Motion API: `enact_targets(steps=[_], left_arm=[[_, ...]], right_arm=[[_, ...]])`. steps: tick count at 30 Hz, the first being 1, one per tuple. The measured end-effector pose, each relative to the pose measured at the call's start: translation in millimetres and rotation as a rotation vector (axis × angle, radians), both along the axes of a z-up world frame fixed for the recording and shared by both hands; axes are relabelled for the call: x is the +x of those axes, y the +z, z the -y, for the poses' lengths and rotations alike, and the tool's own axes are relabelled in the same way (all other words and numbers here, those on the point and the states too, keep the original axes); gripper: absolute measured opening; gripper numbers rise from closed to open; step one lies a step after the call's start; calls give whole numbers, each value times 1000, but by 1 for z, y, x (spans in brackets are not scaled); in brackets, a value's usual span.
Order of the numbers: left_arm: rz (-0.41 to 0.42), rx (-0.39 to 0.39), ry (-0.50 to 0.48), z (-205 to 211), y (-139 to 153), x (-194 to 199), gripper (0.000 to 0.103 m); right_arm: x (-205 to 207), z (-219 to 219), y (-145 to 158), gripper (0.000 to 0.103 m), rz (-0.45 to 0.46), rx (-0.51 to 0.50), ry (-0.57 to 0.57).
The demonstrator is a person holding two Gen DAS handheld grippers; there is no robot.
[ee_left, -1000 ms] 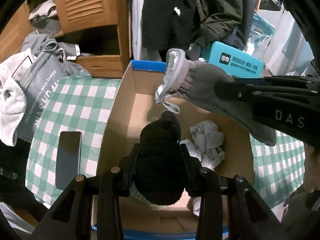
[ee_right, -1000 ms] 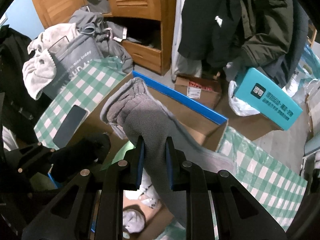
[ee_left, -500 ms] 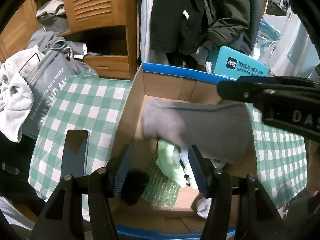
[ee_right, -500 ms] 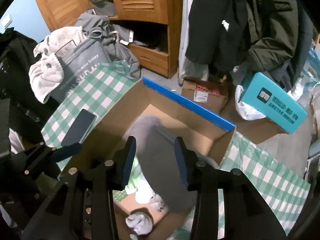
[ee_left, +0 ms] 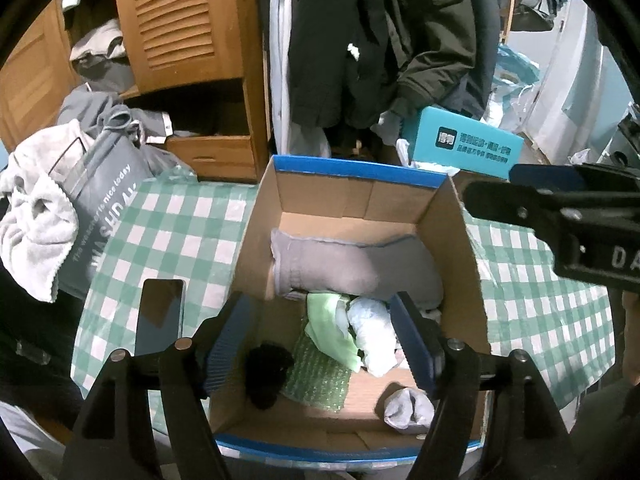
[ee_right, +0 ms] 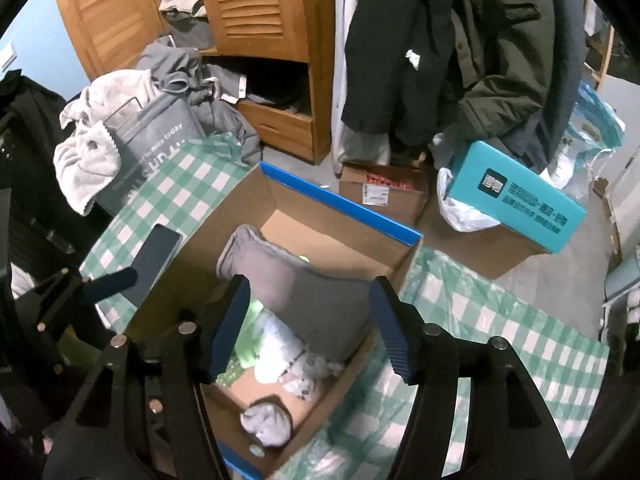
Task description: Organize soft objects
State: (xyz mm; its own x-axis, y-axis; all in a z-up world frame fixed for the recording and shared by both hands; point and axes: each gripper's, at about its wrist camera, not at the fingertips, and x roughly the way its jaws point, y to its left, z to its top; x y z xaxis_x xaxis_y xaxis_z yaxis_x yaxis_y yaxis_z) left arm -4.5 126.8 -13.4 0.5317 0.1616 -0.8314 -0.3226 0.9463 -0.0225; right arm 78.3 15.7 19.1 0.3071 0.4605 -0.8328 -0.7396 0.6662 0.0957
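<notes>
Lying across the far half of the cardboard box (ee_left: 256, 240), the grey sock (ee_left: 340, 264) rests free, with the black knit item (ee_left: 266, 376) at about 7 o'clock on the box floor; both look deliberately dropped in for sorting. Left tongs (ee_left: 320, 344) and right tongs (ee_right: 308, 320) hang above, jaws apart and just widened, nothing between them. Phone (ee_left: 160, 312) lies at 9 o'clock on the checked table (ee_left: 176, 232).

Home bedroom, louvred wardrobe (ee_left: 180, 20), hanging coats (ee_left: 380, 40)
</notes>
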Motion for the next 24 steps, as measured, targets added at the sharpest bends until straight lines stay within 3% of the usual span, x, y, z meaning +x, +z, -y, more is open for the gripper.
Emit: enact_targets(steps=[10, 14, 24], left_arm=[[43, 31, -3, 8, 18, -6, 78], [57, 36, -13, 13, 23, -5, 83], [80, 45, -34, 30, 34, -5, 83]], right_arm=[[-9, 35, 12, 67, 10, 12, -40], [-9, 47, 11, 68, 0, 16, -63], [-7, 89, 4, 69, -36, 32, -133]])
